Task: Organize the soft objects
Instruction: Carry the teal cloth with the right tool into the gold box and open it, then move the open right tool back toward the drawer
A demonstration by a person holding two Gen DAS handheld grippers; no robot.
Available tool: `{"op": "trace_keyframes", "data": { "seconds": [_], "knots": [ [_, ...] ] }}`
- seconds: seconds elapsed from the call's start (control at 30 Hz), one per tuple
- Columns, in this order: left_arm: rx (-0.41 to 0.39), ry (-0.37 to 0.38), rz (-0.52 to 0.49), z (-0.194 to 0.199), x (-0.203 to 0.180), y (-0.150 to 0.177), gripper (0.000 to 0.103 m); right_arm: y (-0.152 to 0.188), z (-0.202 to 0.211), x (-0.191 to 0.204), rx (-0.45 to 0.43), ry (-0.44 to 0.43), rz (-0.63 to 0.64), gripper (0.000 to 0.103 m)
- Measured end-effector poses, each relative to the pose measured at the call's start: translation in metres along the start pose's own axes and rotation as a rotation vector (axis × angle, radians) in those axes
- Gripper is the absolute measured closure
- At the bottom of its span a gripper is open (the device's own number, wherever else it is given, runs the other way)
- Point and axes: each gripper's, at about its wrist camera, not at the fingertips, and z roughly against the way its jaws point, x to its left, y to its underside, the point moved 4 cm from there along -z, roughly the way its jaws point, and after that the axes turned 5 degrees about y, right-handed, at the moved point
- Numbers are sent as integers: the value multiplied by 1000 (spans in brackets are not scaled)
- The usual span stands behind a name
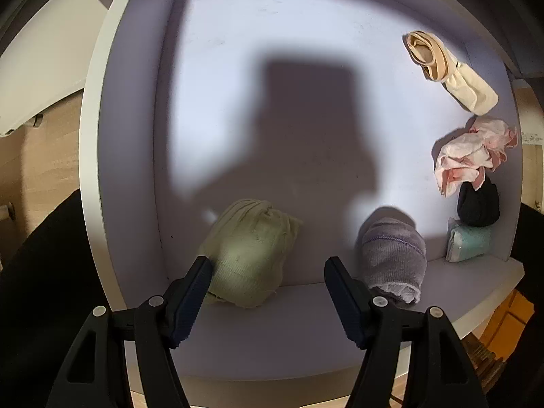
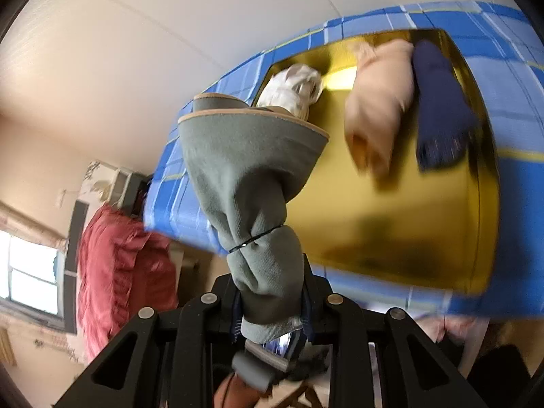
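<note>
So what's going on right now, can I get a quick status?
Right gripper shut on grey-green sock bundle. Left gripper open over drawer, above pale green bundle. Nothing in the way.

Motion-blurred pink bundle (image 2: 377, 102), navy bundle (image 2: 442, 108)

No text, label, brand, number or sign can be read in either wrist view; nothing on any fabric or surface is legible
</note>
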Motion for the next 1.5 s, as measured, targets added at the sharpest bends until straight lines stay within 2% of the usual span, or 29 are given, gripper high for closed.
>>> {"op": "trace_keyframes", "data": {
  "seconds": [0.33,0.53,0.57,0.6,0.7,0.77,0.8,1.0,1.2,1.33,1.5],
  "knots": [
    [-12,60,10,9,5,2,33,-96,-46,-9,-53,120,-98,75],
    [-13,67,12,16,6,4,33,-129,-66,-15,-96,189,-125,72],
    [-13,66,14,17,4,5,33,-133,-69,-17,-102,204,-132,69],
    [-13,66,16,18,5,5,33,-137,-71,-21,-113,224,-141,60],
    [-16,67,21,19,3,8,33,-140,-70,-22,-135,235,-128,42],
    [-19,66,24,19,4,7,33,-141,-65,-17,-149,234,-96,32],
    [-20,66,25,18,5,6,33,-141,-61,-14,-159,242,-81,31],
    [-14,53,28,12,7,6,33,-125,-34,0,-199,261,36,30],
    [-8,35,43,7,12,7,33,-96,-8,-10,-198,252,60,30],
    [1,47,59,5,14,9,33,-72,8,-21,-193,239,74,30],
    [4,39,74,1,20,6,33,-36,29,-23,-219,223,161,30]
  ]
}}
